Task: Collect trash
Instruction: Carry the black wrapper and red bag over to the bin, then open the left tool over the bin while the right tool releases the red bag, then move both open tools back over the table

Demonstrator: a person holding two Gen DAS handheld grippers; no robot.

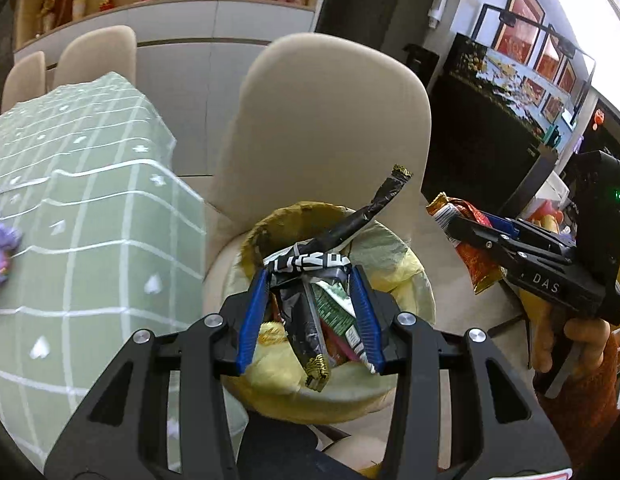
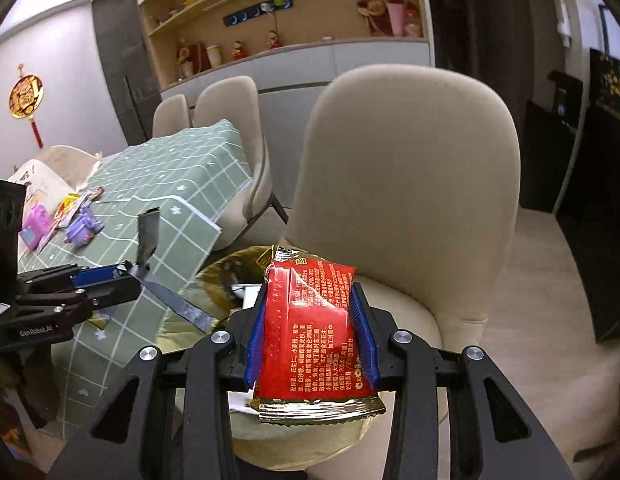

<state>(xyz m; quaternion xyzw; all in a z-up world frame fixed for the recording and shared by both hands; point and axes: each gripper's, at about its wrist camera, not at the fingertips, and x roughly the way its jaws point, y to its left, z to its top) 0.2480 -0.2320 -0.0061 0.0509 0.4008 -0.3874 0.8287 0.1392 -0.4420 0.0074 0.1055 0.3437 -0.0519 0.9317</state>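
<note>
My left gripper [image 1: 310, 276] is shut on a black crumpled wrapper [image 1: 310, 264] and holds it right above the bin [image 1: 405, 276], which has a yellow liner and stands on a beige chair seat. The wrapper's long tail sticks up to the right. My right gripper [image 2: 310, 292] is shut on a red snack packet [image 2: 310, 328] with gold edges, above the same bin [image 2: 214, 276]. The right gripper also shows in the left wrist view [image 1: 453, 220], to the right of the bin. The left gripper shows in the right wrist view [image 2: 130, 276], left of the bin.
A beige chair back [image 1: 325, 120] rises behind the bin. A table with a green checked cloth [image 1: 70, 200] stands to the left, with purple toys [image 2: 84, 226] and paper bits on it. More chairs and a shelf wall stand behind.
</note>
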